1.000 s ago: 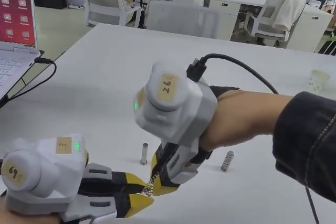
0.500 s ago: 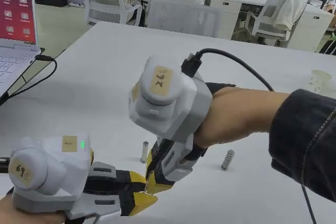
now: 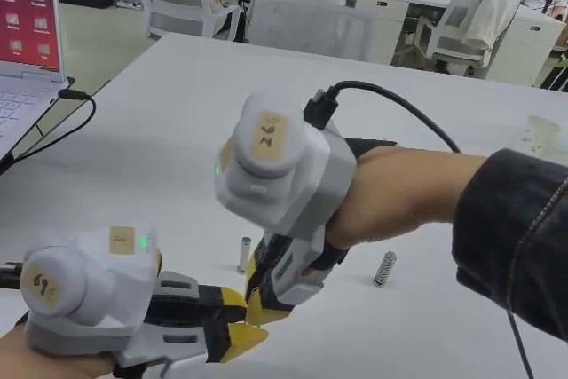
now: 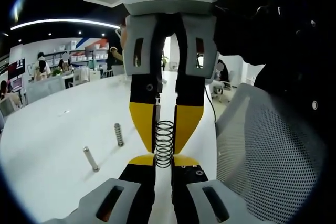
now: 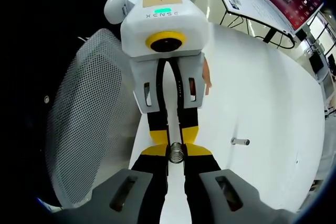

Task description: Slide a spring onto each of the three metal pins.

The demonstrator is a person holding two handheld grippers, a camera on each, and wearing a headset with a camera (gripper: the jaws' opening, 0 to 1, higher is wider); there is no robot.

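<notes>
Meeting tip to tip just above the white workbench [image 3: 160,130], the left gripper [image 4: 164,162] and the right gripper [image 5: 177,152] share 1 small coiled metal spring [image 4: 164,139]. In the left gripper view the right gripper reaches in from the top. Its 2 yellow-tipped jaws stand on either side of the coil with their inner edges against it, pinching the spring across its width. The spring's near end sits at the tips of the left gripper's own jaws, which stand nearly together with a thin pale slit between them. Whether they grip the spring's end, or something inside it, cannot be told. In the right gripper view the same spring shows almost end-on at the tips of the right gripper's black jaws, with the left gripper's yellow tips just beyond it.

In the head view the left gripper lies low at the near left, pointing right. The right gripper slants down from the centre in the person's right hand [image 3: 382,197], with a dark denim sleeve [image 3: 515,237] over the forearm. A black cable [image 3: 399,99] is plugged into the top of the right gripper.

Just beyond the meeting jaws, 1 short upright metal pin [image 3: 244,255] stands on the workbench. A second coiled metal spring [image 3: 384,268] stands on end to the right of the right gripper, apart from the pin. An open laptop with a red screen [image 3: 27,15] sits at the far left edge, and a grey mesh chair [image 3: 311,28] stands past the far side of the workbench.
</notes>
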